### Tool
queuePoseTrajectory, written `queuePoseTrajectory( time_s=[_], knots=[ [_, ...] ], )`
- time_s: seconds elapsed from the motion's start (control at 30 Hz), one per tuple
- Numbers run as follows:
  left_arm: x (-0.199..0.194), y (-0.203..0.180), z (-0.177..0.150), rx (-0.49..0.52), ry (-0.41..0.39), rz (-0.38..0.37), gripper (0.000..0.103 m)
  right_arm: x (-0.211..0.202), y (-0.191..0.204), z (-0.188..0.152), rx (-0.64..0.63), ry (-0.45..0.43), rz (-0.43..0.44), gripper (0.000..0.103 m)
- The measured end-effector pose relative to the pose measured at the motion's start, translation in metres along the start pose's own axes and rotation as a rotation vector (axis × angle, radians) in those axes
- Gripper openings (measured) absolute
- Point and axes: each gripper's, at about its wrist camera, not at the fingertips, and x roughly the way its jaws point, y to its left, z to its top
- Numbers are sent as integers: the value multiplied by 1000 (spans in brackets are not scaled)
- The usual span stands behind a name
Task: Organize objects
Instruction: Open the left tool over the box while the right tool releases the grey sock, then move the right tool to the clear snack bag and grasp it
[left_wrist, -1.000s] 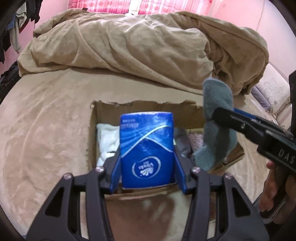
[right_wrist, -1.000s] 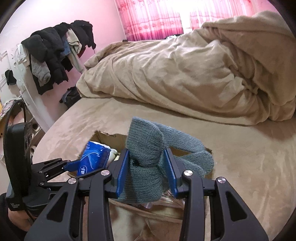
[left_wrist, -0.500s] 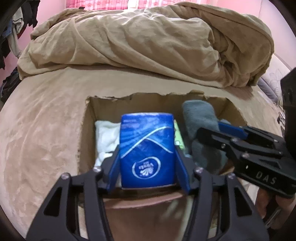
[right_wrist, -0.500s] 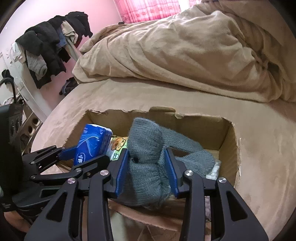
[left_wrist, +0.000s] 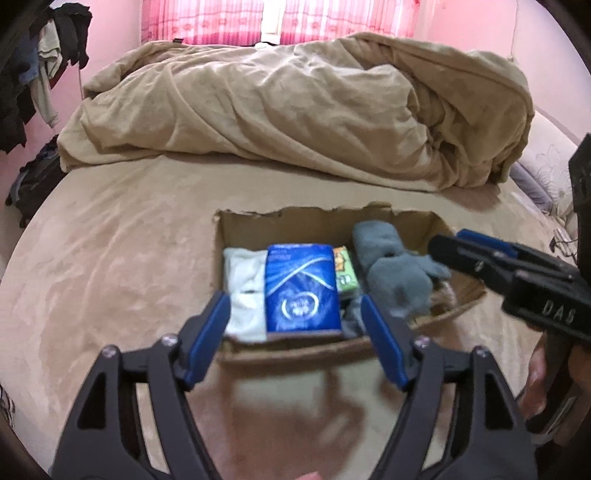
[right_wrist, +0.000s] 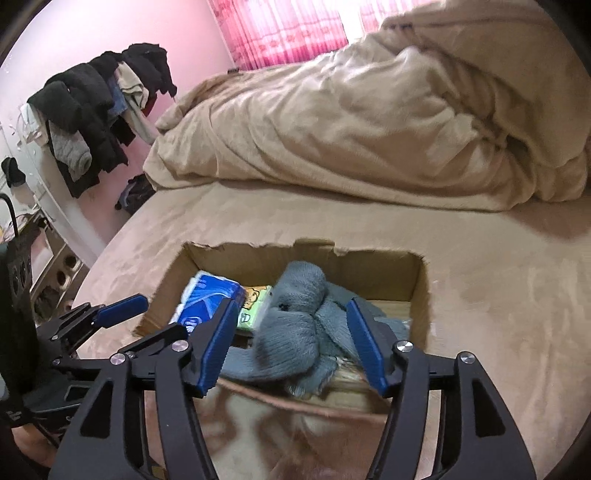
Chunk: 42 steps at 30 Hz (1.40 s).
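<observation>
An open cardboard box (left_wrist: 325, 221) (right_wrist: 419, 295) sits on the bed. Inside it lie a blue tissue pack (left_wrist: 301, 288) (right_wrist: 207, 299), a grey knitted sock (left_wrist: 391, 273) (right_wrist: 295, 325), a white cloth (left_wrist: 245, 291) and a green packet (left_wrist: 345, 273) (right_wrist: 253, 310). My left gripper (left_wrist: 295, 343) is open and empty above the box's near edge, with the tissue pack lying between and beyond its fingers. My right gripper (right_wrist: 291, 347) is open and empty over the sock; it also shows at the right of the left wrist view (left_wrist: 480, 254).
A rumpled tan duvet (left_wrist: 303, 110) (right_wrist: 369, 122) is piled at the back of the bed. Dark clothes (right_wrist: 96, 110) hang on a rack at the left by the pink wall. A floral pillow (left_wrist: 550, 177) lies at the right edge.
Both grippers lowered their loads into the box, opened and drew back. The tissue pack and the sock now lie in the box.
</observation>
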Motion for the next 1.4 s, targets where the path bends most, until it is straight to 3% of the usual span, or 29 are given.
queuePoseTrajectory(
  time_s=[0.3,0.53,0.67,0.83,1.07,1.4],
  knots=[
    [-68,-8,-11,-26,-64,-9,75,-63,19,-6,-24,-59,-58,71],
    [-113,-21,-24,11,-108,0,76,-105,34,-22,-52,-82,-81,73],
    [-128,-20,-36,-7,-104,-11,83,-129,38,-30,-57,-102,-98,73],
    [-140,-20,-56,-18,-88,-12,83,-148,40,-40,-62,-106,-114,73],
    [-140,-23,-81,-25,-61,-30,83,-152,45,-62,-72,-71,-118,73],
    [-100,-9,-100,-56,-15,2,83,-97,29,-100,-35,48,-122,73]
  ],
)
